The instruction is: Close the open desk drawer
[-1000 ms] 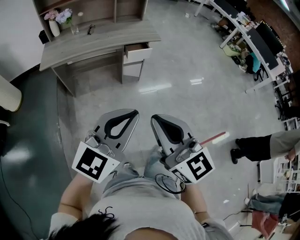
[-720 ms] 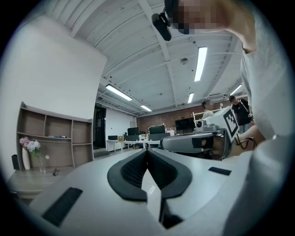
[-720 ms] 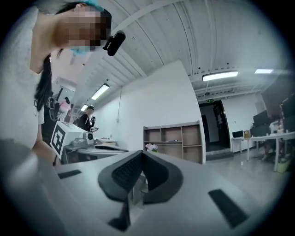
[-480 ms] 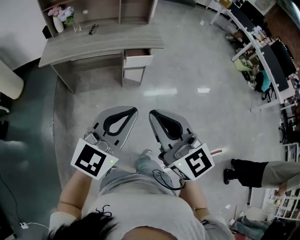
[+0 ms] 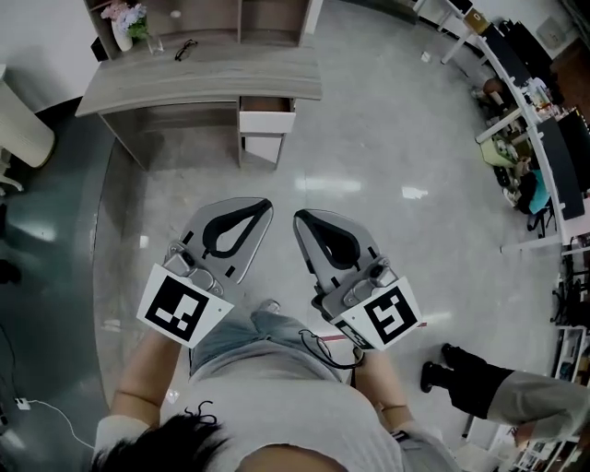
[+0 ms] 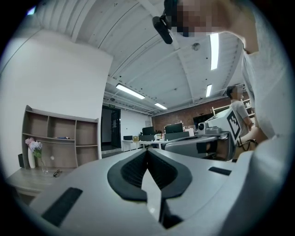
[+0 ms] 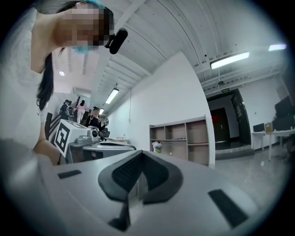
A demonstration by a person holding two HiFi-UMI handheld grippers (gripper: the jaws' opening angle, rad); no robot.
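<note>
In the head view a grey wooden desk (image 5: 198, 78) stands at the top. Its upper drawer (image 5: 267, 118), with a white front, is pulled out under the desk's right end. Both grippers hang over the shiny floor, well short of the desk, pointing towards it. My left gripper (image 5: 261, 208) is shut with nothing in it. Just to its right, my right gripper (image 5: 301, 220) is also shut and holds nothing. In the left gripper view the dark pads (image 6: 133, 173) meet at the tip. The pads (image 7: 131, 175) meet likewise in the right gripper view.
A shelf unit (image 5: 240, 18) backs the desk, with a flower vase (image 5: 123, 28) and eyeglasses (image 5: 185, 46) on the desktop. Office desks with monitors (image 5: 544, 120) line the right side. Another person's leg (image 5: 470, 378) shows at the bottom right. Dark flooring (image 5: 46, 240) runs down the left.
The desk has shifted towards the middle of the head view as I face it more squarely. The other person's legs have slid down the frame. Both grippers stay shut, side by side.
</note>
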